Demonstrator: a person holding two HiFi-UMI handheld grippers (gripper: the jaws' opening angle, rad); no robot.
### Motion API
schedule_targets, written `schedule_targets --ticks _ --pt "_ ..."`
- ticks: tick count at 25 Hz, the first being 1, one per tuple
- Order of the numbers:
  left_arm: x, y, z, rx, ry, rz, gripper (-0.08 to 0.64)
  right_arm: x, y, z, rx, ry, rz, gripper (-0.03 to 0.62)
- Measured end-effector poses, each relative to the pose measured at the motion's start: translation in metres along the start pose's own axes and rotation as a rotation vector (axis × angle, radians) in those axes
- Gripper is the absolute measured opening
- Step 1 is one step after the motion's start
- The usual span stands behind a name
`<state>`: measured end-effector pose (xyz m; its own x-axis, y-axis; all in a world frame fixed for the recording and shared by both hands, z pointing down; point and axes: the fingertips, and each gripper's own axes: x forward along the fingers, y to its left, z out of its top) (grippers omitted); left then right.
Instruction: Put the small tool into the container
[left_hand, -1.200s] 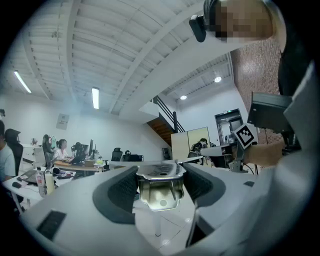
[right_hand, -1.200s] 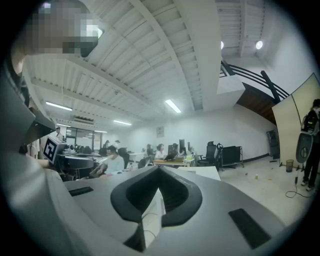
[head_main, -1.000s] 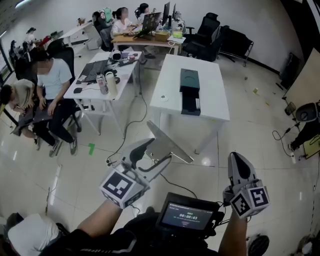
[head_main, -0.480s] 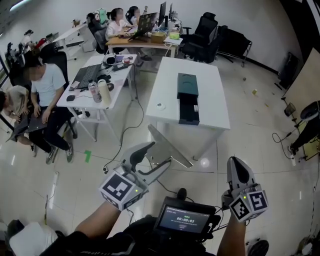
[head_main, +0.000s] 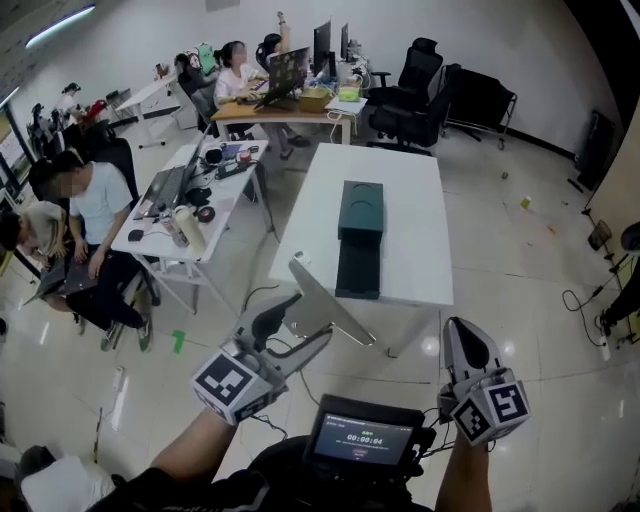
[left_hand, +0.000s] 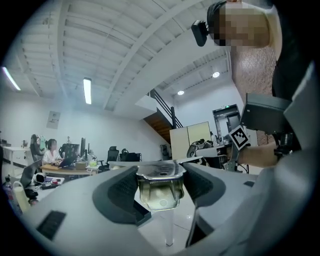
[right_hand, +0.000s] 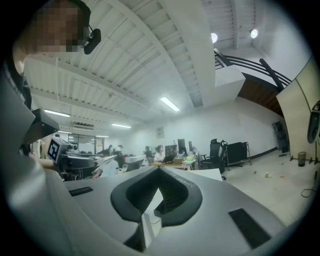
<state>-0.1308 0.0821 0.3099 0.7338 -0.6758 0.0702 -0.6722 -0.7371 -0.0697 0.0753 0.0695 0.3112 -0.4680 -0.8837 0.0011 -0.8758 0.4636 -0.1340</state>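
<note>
A dark green container (head_main: 360, 208) lies on the white table (head_main: 415, 240), with its dark drawer part (head_main: 357, 268) drawn out toward me. My left gripper (head_main: 300, 322) is held low in front of me, short of the table, shut on the small tool (head_main: 335, 303), a flat shiny metal blade that sticks out up and to the right. In the left gripper view the tool (left_hand: 160, 187) shows as a yellowish clear body under a metal plate, pinched between the jaws. My right gripper (head_main: 463, 343) is lower right, shut with nothing in it (right_hand: 160, 172).
Several people sit at cluttered desks (head_main: 190, 200) on the left and at the back. Black office chairs (head_main: 410, 80) stand behind the white table. Cables (head_main: 255, 295) trail over the glossy floor. A small screen (head_main: 365, 440) hangs at my chest.
The view has shifted forward and left, so the white table and green container now sit nearer and more central. Both grippers keep their places and grips.
</note>
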Motion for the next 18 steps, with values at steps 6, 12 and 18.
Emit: schedule_targets --ticks 6,12,18 --pt "0.100 0.018 0.012 0.029 0.017 0.030 0.325 0.043 -0.094 0.017 0.007 -0.002 0.059 -0.005" --pt "0.158 0.044 0.009 0.095 0.060 -0.016 0.325 0.081 -0.141 0.011 0.058 -0.019 0.073 -0.005" --pt "0.203 0.081 -0.004 0.121 0.096 -0.120 0.325 0.122 -0.164 0.008 0.051 0.004 0.045 -0.005"
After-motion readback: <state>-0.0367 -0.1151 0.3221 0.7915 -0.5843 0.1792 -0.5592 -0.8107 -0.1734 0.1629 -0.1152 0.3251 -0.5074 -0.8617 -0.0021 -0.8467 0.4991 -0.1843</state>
